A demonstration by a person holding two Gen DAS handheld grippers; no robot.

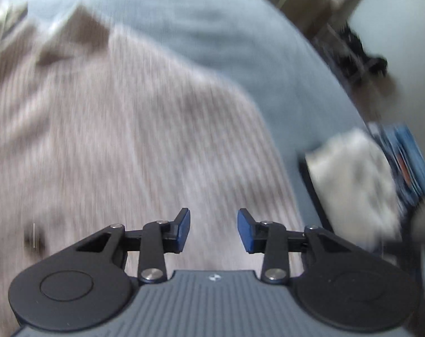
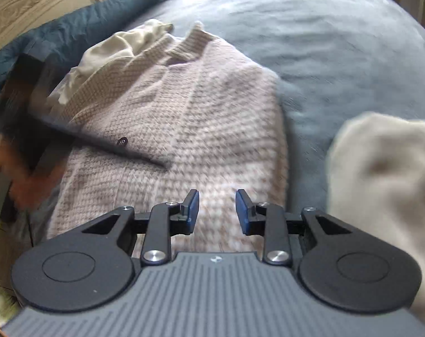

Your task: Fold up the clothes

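Knit cardigan laid on a bed, both grippers held above it with nothing gripped.

At the far left of the right wrist view a blurred hand (image 2: 4,168) is seen at the cardigan's edge, next to a dark teal cover (image 2: 72,28), and a cream cloth (image 2: 114,47) is tucked by the collar. The cardigan (image 2: 184,112) is spread on the grey-blue bedspread (image 2: 324,42), collar toward the far side, with a dark button (image 2: 122,141) showing on its front. The right gripper (image 2: 217,210) is held over the near hem, jaws parted, nothing between the pads. A pale folded garment (image 2: 380,182) lies to the right, apart from the cardigan. In the left wrist view, much blurred, the cardigan (image 1: 128,126) fills the left side; the left gripper (image 1: 213,229) is poised over it with jaws parted and empty, and the pale garment (image 1: 352,182) is seen at the right.
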